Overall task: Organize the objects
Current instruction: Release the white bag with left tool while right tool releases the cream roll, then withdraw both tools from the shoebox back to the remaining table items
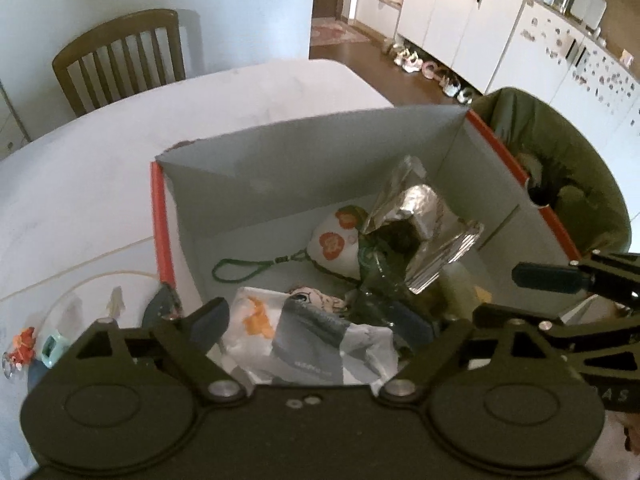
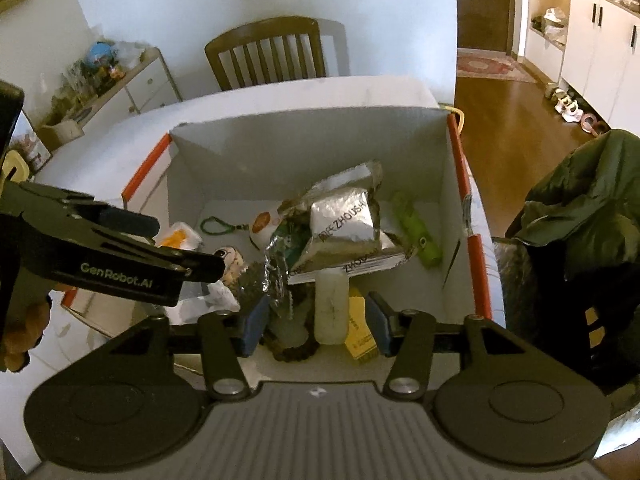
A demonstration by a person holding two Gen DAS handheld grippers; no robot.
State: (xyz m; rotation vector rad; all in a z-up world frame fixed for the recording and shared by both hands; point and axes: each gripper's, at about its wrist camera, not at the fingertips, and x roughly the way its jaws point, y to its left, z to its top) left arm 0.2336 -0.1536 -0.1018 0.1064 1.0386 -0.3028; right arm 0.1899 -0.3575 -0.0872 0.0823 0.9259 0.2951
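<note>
An open cardboard box (image 1: 256, 168) with orange edges stands on the white table; it also shows in the right wrist view (image 2: 304, 148). Inside lie a silver foil packet (image 1: 424, 216) (image 2: 344, 220), a white pouch with orange flowers and a green cord (image 1: 336, 240), a white-and-grey plastic packet (image 1: 312, 344), a green toy (image 2: 420, 232), a pale bottle (image 2: 330, 304) and a yellow packet (image 2: 358, 332). My left gripper (image 1: 316, 320) is open over the plastic packet at the box's near side. My right gripper (image 2: 314, 322) is open above the bottle, holding nothing.
A dark green bag (image 1: 560, 168) (image 2: 580, 216) stands right of the box. Small toys (image 1: 28, 348) lie on the table (image 1: 120, 160) to the box's left. A wooden chair (image 1: 120, 56) stands behind the table. White cabinets (image 1: 460, 20) line the far wall.
</note>
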